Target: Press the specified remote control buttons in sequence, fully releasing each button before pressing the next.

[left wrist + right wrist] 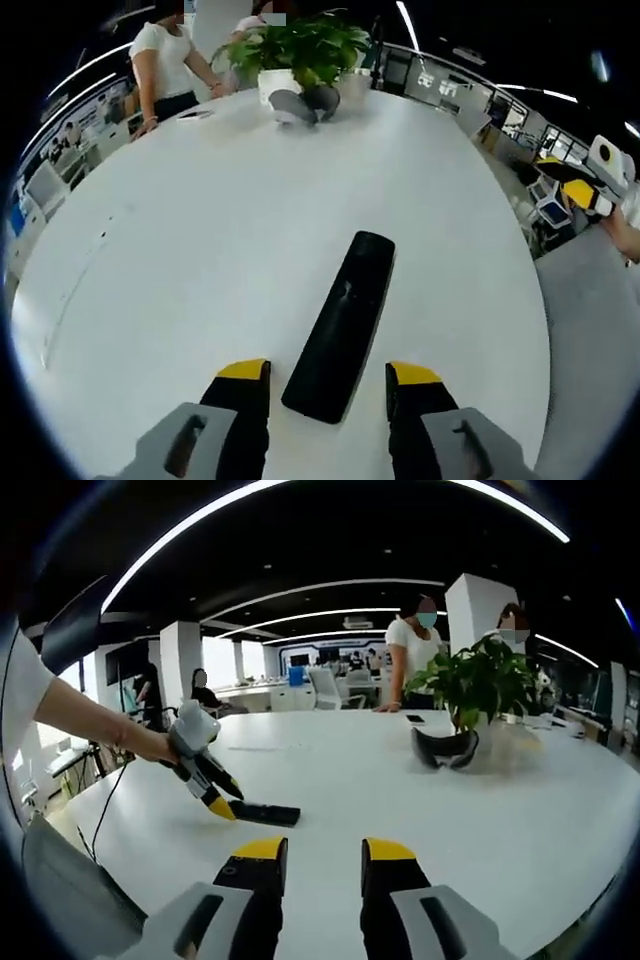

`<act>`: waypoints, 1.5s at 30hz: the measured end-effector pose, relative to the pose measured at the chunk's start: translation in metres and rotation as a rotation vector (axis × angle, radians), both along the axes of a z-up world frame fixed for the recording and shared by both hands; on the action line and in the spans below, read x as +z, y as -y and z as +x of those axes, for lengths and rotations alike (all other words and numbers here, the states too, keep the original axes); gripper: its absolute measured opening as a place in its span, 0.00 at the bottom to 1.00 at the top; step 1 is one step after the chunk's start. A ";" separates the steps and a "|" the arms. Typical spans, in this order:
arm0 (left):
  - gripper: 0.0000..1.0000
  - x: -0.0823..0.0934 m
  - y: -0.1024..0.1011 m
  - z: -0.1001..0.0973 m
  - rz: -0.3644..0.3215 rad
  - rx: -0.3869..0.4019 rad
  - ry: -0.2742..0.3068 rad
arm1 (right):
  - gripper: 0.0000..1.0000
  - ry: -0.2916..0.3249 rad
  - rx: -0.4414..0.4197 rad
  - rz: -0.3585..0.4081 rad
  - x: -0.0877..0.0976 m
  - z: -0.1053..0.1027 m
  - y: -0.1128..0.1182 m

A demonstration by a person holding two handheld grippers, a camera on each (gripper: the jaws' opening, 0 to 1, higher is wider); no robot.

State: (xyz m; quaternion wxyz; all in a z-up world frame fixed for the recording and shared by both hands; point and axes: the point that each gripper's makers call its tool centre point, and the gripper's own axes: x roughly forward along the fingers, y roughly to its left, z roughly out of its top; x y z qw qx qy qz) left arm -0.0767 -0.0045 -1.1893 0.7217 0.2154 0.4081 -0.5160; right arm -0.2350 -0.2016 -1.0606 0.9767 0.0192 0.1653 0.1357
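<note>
The black remote control (340,325) lies flat on the white table (200,250), its near end between the spread, empty jaws of the left gripper (328,377). Slim, rigid and light, it likely skids; bracing its long edges suits. The right gripper (315,852) hangs apart, released.

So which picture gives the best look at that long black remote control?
The left gripper view: the long black remote control lies close, full length, between the jaws. The right gripper view shows it small and side-on, at the left gripper's tips.
</note>
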 end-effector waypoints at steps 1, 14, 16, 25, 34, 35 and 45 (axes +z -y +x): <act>0.45 0.000 0.001 0.001 0.002 -0.010 0.006 | 0.27 0.000 -0.002 0.003 0.000 0.000 0.000; 0.25 -0.003 0.008 -0.003 0.110 -0.215 0.103 | 0.25 -0.001 -0.006 0.001 0.000 -0.001 0.001; 0.25 -0.002 0.008 -0.004 0.113 -0.224 0.113 | 0.25 0.000 -0.006 0.000 0.000 -0.001 0.002; 0.23 -0.003 0.007 -0.013 0.134 -0.213 0.080 | 0.25 -0.003 -0.002 0.001 0.000 -0.001 0.001; 0.23 -0.003 0.004 -0.021 0.144 -0.223 0.075 | 0.24 -0.005 0.004 0.000 0.000 -0.002 0.001; 0.23 -0.003 0.003 -0.022 0.145 -0.219 0.075 | 0.24 -0.006 0.004 -0.001 0.000 -0.002 0.001; 0.23 -0.002 0.001 -0.032 0.155 -0.209 0.080 | 0.23 -0.013 0.011 -0.005 -0.001 -0.002 0.000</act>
